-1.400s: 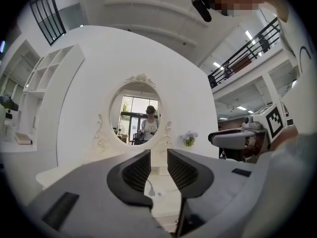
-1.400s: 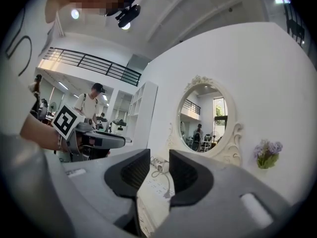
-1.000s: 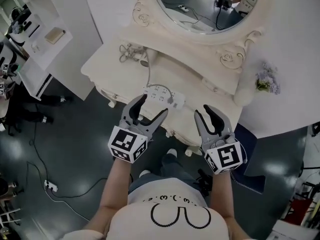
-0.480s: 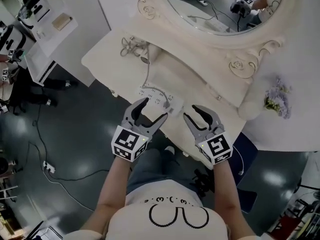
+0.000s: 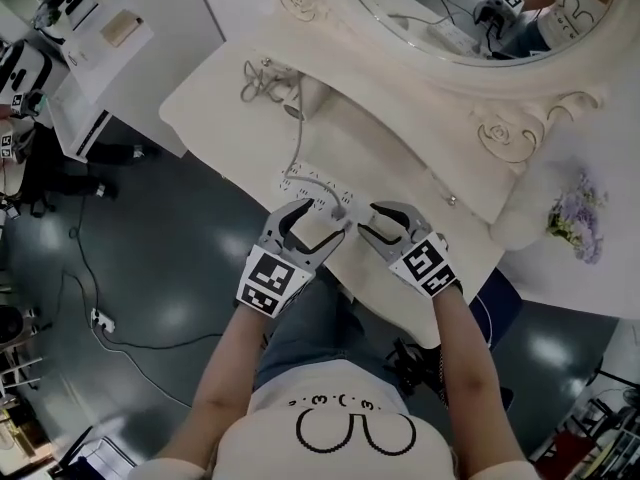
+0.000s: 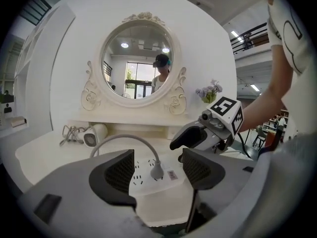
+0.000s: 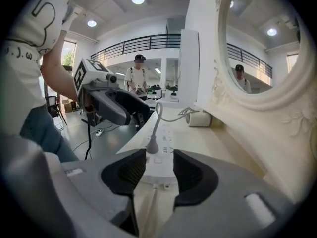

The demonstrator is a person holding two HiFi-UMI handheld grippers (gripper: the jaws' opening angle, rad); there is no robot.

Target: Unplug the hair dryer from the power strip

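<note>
A white power strip (image 5: 318, 190) lies near the front edge of the cream vanity table (image 5: 215, 108). A grey plug (image 6: 157, 171) stands in it, and its cord arcs back to the white hair dryer (image 5: 291, 99) at the table's rear left. My left gripper (image 5: 318, 226) hovers just in front of the strip with its jaws closing. The plug (image 7: 152, 146) stands ahead of its pads, untouched. My right gripper (image 5: 368, 224) sits at the strip's right end with its jaws opening. That end of the strip (image 7: 159, 155) lies between its pads.
An oval mirror (image 5: 470, 8) in a carved frame rises behind the table. Purple flowers (image 5: 575, 213) stand at the right. White shelves (image 5: 90, 58) stand to the left. Another power strip (image 5: 100, 320) with cables lies on the dark floor. A person (image 7: 137, 81) stands far off.
Both grippers have come down and forward to the power strip. The right gripper's jaws have spread wider and now flank the strip's end; the left gripper's jaws have narrowed a little.
</note>
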